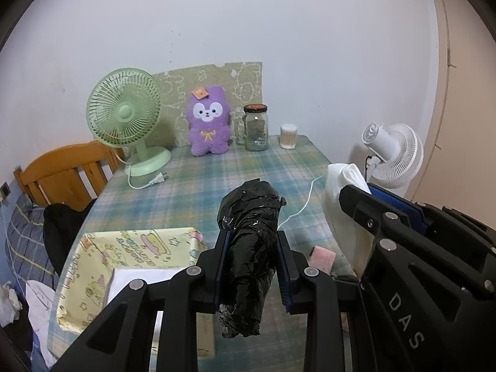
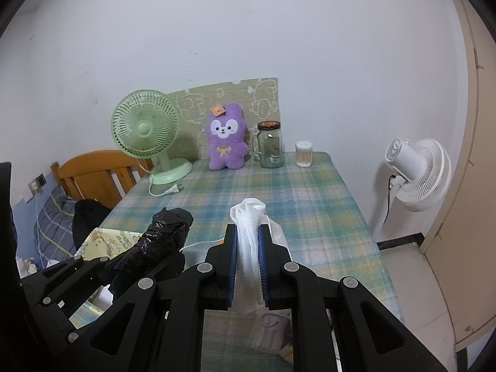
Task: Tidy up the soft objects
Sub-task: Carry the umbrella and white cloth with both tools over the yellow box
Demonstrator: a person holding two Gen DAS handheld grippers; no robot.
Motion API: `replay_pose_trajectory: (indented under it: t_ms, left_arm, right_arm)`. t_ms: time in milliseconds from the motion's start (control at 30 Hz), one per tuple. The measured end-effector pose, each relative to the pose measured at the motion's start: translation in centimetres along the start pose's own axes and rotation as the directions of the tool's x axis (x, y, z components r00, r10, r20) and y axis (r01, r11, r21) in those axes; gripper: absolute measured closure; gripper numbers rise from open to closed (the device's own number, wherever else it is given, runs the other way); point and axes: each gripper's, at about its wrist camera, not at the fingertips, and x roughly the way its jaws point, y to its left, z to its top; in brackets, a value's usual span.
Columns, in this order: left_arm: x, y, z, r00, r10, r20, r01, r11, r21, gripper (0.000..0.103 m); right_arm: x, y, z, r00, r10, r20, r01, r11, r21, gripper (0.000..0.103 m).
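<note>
While both soft bundles are held above the plaid-covered table (image 2: 313, 204), little of the organizing can be judged as finished. A black plastic bag roll (image 1: 248, 248) is clamped between the jaws of the left gripper (image 1: 252, 266), raised over the near edge of the table beside a yellow cartoon-print tray (image 1: 102, 263). A white mesh bundle (image 2: 251, 241) is pinched by the right gripper (image 2: 248, 266), whose jaws are closed tightly on it. Nothing soft is seen resting in the tray, apart from a white sheet or box whose nature cannot be told. A purple plush bunny (image 1: 209, 122) is left standing at the far edge against the wall, between a green desk fan (image 1: 125, 114) and a glass jar (image 1: 256, 127). Placement of both held items, and probably the plush, is judged to remain.
</note>
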Motion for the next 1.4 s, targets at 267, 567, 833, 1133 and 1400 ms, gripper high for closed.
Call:
replay_pose_trajectory:
  t_ms: [267, 567, 833, 1133, 1400]
  left_arm:
    - [-0.9, 2.6, 0.1, 1.0, 0.01, 0.026, -0.01, 1.0, -0.003, 0.076]
    - [-1.2, 5.4, 0.0, 0.999, 0.025, 0.032, -0.024, 1.0, -0.015, 0.076]
    - [-1.3, 8.3, -0.5, 0.999, 0.032, 0.018, -0.031, 0.999, -0.039, 0.076]
    - [-0.7, 11.1, -1.6, 0.998, 0.057, -0.002, -0.057, 0.996, -0.074, 0.076]
    - [0.1, 13.8, -2.3, 0.996, 0.091, -0.023, -0.093, 0.99, -0.106, 0.075]
  right_arm:
    - [0.3, 2.8, 0.6, 1.0, 0.03, -0.003, -0.03, 0.999, -0.031, 0.087]
    - [1.3, 5.9, 0.9, 0.997, 0.079, -0.024, -0.08, 0.995, -0.06, 0.087]
    - [2.2, 8.9, 0.8, 0.99, 0.133, -0.046, -0.136, 0.987, -0.091, 0.087]
    - [3.6, 11.9, 0.2, 0.985, 0.155, -0.077, -0.165, 0.977, -0.133, 0.087]
    - [5.6, 14.4, 0.0, 0.976, 0.184, -0.115, -0.201, 0.966, -0.159, 0.087]
